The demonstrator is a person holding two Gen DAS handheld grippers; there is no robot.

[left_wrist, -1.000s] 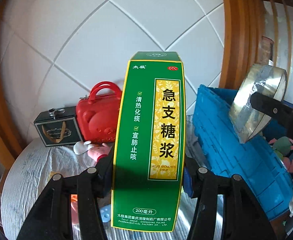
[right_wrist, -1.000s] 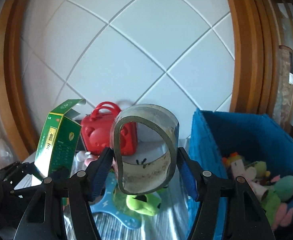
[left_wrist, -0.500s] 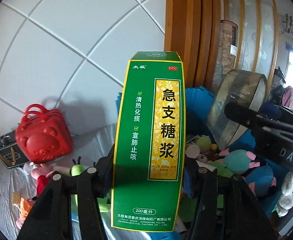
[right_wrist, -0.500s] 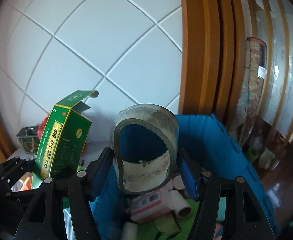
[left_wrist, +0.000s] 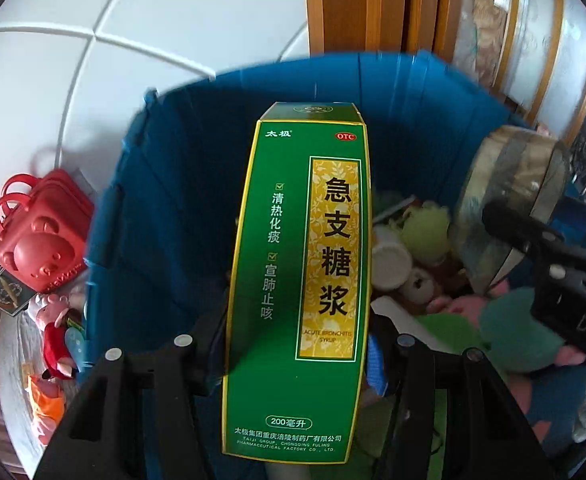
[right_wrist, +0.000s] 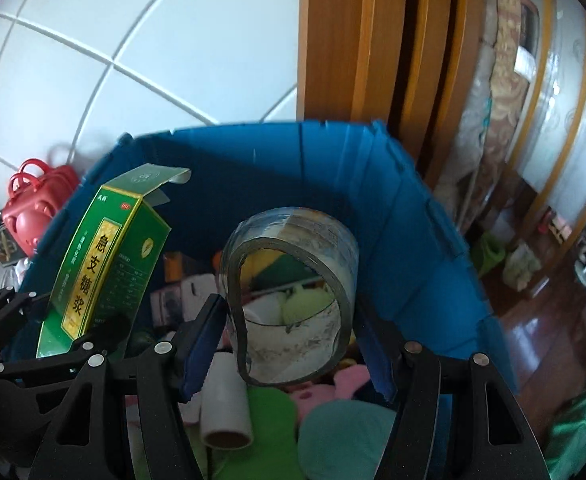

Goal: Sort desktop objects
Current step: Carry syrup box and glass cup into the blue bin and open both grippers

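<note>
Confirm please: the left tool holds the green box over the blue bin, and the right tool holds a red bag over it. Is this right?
One thing is wrong. The right tool holds a roll of tape, not a red bag; the right wrist view shows it. The red bag stands outside the blue bin. The left tool does hold the green box over the bin.

Left tongs (left_wrist: 297, 344) angled steeply downward, jaws clamped on a load. Right tongs (right_wrist: 293, 344) alongside, likewise angled down and clamped.
</note>
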